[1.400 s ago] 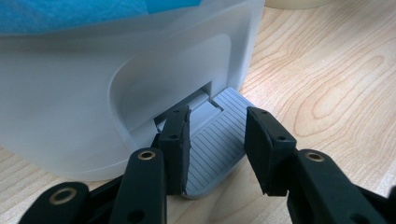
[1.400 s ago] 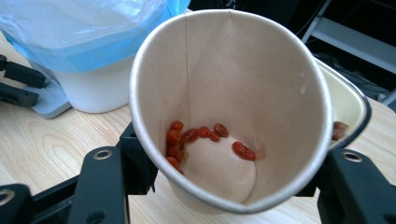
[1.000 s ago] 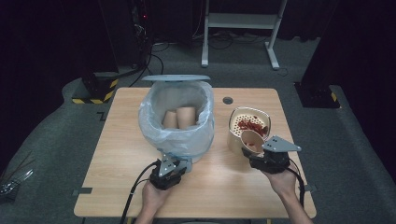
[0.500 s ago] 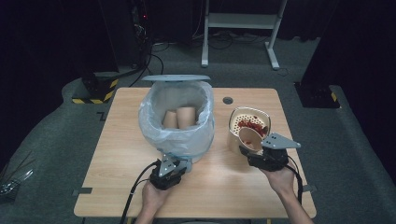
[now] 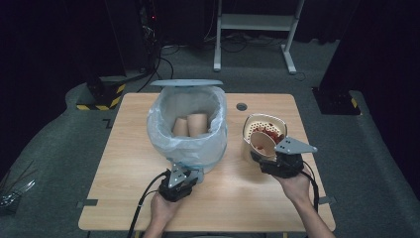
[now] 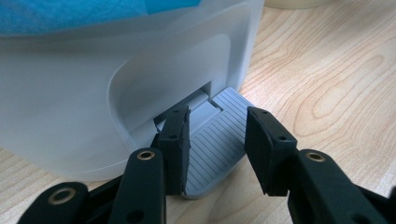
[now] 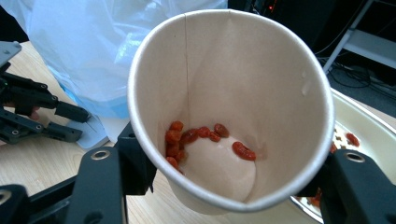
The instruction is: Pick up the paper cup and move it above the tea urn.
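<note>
Paper cup (image 7: 231, 107): it is tan, tipped on its side, and pinched by the right tongs (image 7: 224, 172). A few red berries (image 7: 201, 140) sit low inside it. From the high view the cup (image 5: 261, 144) leans over the strainer bowl.
Right tongs: the two black jaws press on the cup's two sides. In the high view these tongs (image 5: 265, 159) are at the right of the counter.
Strainer bowl (image 5: 265, 126): it is cream with little holes and stands on the counter (image 5: 124, 163), right of the bin. More red bits lie in it.
Left tongs (image 6: 217, 140): the jaws are a bit apart, one on each side of the grey pedal (image 6: 219, 140). I cannot tell if they squeeze it. In the high view these tongs (image 5: 190, 171) sit low at the front of the bin.
Bin (image 5: 190, 124): it is white with a clear bag in it and its lid is up. Two paper cups (image 5: 190, 125) lie inside.
</note>
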A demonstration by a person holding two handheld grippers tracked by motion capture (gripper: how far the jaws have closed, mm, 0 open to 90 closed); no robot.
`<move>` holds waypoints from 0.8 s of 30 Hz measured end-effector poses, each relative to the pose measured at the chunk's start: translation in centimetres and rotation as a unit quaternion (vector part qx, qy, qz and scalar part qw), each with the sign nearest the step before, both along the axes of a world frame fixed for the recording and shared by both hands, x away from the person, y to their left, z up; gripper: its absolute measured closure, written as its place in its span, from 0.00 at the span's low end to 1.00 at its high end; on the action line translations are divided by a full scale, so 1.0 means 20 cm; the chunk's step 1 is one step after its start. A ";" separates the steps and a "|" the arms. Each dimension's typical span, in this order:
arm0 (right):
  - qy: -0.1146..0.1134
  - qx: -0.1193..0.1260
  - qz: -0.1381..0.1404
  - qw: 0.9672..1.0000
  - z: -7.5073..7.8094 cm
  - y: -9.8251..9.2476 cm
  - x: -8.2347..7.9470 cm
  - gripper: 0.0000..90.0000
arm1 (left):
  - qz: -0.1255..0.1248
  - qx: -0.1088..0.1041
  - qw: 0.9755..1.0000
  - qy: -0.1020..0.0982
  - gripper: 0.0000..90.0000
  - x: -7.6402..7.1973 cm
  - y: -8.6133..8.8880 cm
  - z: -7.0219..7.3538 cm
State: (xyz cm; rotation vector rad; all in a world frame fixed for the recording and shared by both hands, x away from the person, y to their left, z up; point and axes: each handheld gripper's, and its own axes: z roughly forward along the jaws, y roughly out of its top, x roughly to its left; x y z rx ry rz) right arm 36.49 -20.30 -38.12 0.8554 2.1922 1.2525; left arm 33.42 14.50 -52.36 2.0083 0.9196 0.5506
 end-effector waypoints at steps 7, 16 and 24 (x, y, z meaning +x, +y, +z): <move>0.000 0.006 0.006 1.000 0.03 0.02 0.01 0.44 | 0.001 -0.005 1.000 0.000 0.67 0.00 0.00 0.00; -0.003 0.013 0.013 1.000 0.09 0.03 0.03 0.43 | 0.001 -0.004 1.000 0.000 0.67 0.00 0.00 0.00; 0.008 0.028 0.020 0.999 0.11 0.05 0.07 0.43 | 0.002 -0.001 1.000 -0.002 0.67 0.00 0.00 0.00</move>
